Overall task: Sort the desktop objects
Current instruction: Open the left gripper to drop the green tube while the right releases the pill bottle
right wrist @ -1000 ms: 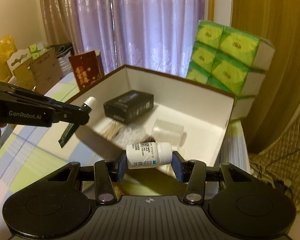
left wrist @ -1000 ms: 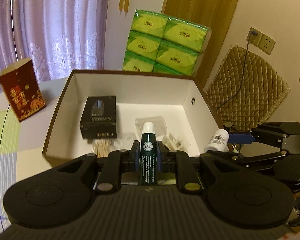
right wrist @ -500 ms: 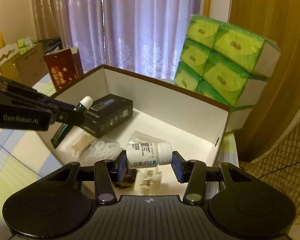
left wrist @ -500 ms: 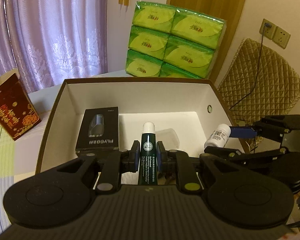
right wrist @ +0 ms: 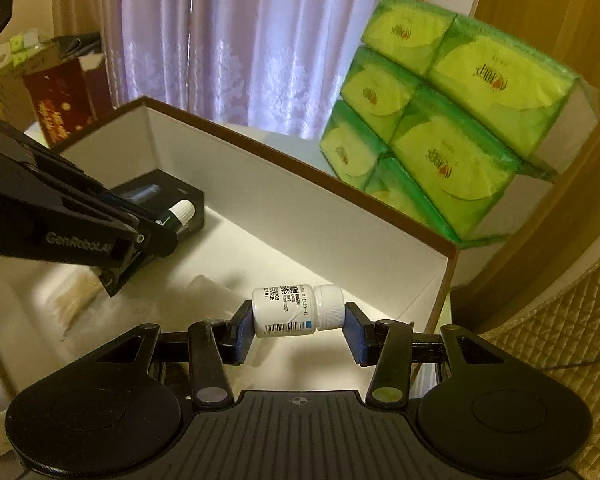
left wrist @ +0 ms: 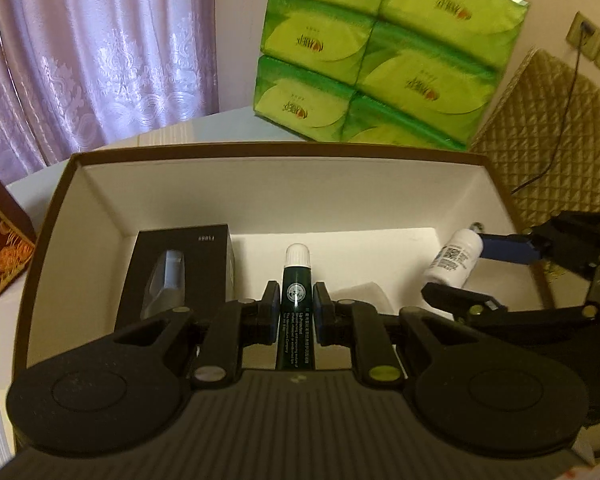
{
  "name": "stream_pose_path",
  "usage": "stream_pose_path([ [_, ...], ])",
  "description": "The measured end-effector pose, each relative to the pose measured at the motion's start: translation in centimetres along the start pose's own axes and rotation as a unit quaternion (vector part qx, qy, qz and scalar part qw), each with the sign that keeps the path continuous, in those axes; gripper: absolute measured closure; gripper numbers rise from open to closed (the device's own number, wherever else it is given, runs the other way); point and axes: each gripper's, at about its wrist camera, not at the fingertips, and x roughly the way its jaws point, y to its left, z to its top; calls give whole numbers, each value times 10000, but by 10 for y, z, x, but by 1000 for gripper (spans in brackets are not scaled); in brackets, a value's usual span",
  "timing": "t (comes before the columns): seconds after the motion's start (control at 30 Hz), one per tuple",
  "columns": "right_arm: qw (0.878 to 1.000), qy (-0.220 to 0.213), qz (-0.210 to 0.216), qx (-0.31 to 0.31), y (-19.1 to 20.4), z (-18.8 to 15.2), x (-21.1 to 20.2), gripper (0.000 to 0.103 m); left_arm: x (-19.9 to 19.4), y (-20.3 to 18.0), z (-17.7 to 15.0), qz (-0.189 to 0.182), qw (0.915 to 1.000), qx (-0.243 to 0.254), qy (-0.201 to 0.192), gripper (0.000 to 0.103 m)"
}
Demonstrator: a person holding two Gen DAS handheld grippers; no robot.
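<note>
Left wrist view: a dark green tube with a white cap (left wrist: pixel 296 300) is clamped upright by the left gripper (left wrist: pixel 296 312) over the open white-lined cardboard box (left wrist: pixel 260 192). A small white pill bottle with a barcode label (right wrist: pixel 296 311) is pinched sideways, end to end, by the right gripper (right wrist: pixel 298 330), held inside the box near its right wall.

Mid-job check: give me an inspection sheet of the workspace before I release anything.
Surface: table, pale cloth.
Job's things: open box holding a black carton; green tube; white bottle.
Clutter: cotton swabs in the box.
Grippers: left gripper shut on the tube; right gripper around the bottle, the right pad seemingly apart from the cap.
Cables: black cable to a wall socket.
Surroundings: tissue packs, curtain, red carton.
</note>
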Motion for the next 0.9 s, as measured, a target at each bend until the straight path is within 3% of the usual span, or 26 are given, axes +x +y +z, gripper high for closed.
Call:
stream_pose_path([
  [0.43,9996,225,-112,-109,-6,12,25,59,42,1,23,248,9995,186,71,89],
  [0.9,9996,201,-211,-71,-12,13,24,59,43,11,23,362,9990,234,64,85],
])
